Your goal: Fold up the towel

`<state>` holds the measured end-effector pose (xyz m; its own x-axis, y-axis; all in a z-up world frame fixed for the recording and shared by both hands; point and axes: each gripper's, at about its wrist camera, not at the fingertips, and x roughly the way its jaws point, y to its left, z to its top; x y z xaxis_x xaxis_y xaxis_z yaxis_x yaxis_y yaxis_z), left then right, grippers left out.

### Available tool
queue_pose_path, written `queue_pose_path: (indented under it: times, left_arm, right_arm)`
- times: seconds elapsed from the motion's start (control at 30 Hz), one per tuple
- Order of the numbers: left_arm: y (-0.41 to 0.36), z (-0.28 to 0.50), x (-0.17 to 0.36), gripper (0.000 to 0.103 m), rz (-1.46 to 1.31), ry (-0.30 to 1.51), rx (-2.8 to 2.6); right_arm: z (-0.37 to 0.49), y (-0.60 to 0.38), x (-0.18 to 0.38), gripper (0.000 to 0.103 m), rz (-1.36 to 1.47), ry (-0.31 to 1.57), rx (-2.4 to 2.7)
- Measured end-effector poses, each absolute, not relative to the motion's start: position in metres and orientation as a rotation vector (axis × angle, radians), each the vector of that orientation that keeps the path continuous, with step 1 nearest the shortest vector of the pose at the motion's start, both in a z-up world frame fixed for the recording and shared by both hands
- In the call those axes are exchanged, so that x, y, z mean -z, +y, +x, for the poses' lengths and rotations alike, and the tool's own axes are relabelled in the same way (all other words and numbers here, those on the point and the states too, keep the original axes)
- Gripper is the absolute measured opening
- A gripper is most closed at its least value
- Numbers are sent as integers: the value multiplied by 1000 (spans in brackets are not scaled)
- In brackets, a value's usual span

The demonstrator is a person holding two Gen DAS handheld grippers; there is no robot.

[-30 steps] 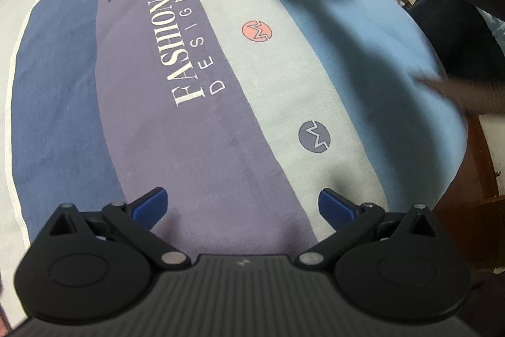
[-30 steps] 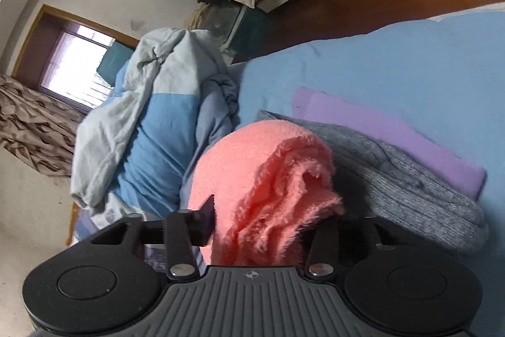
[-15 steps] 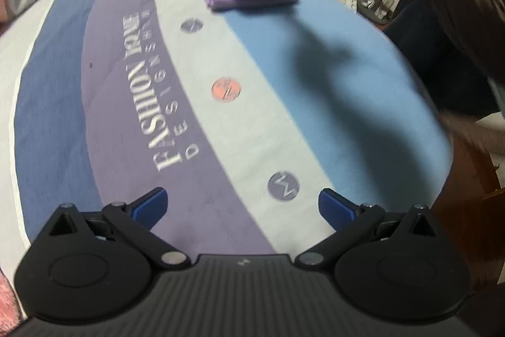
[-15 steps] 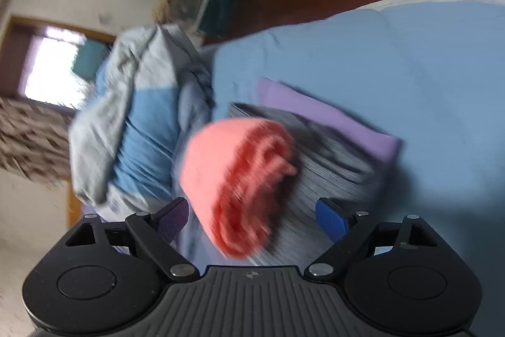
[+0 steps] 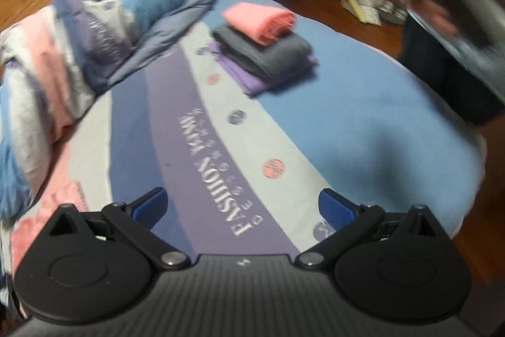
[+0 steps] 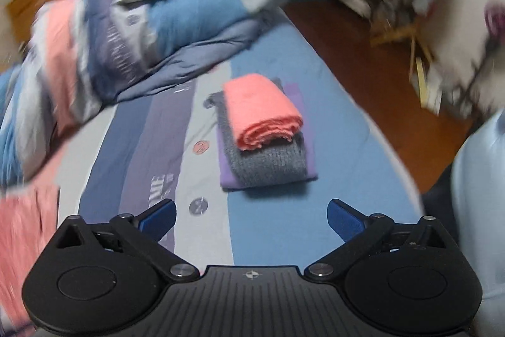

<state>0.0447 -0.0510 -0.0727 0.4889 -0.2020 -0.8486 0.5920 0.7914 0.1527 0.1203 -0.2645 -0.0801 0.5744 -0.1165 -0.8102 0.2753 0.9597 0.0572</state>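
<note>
- Striped blue-and-purple bedsheet (image 6: 268,242) carries a folded pink terry towel (image 6: 262,116) atop grey knit (image 6: 268,163) and purple cloth (image 6: 225,176).
- Left gripper (image 5: 243,207) and right gripper (image 6: 251,218): jaws spread, empty.

Hand-held two-finger grippers, seen from their own wrist cameras.
Left gripper (image 5: 242,207) and right gripper (image 6: 251,217) share one build: a black ribbed central housing with a small round emblem at its front edge, flanked by two rounded black lobes, each with a shallow circular recess. Black link arms pivot on silver screws and end in blue finger pads (image 6: 342,218). A blurred dark sleeve (image 5: 454,30) shows in the left view.
</note>
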Motion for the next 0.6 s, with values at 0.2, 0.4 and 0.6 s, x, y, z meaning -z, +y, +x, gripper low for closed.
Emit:
queue_pose_path:
  times: [0.2,0.4,0.6]
  left_arm:
    - [-18,55,39,103,314,1006,407]
    - [17,41,13,103,232,1019,361]
    - [52,25,4,103,161,1070,298]
  right_arm:
    - [63,-215,51,103,23,926,241]
    - [25,-173,47,103,0,957,212]
    - [7,-140,49,103,90,1010,139]
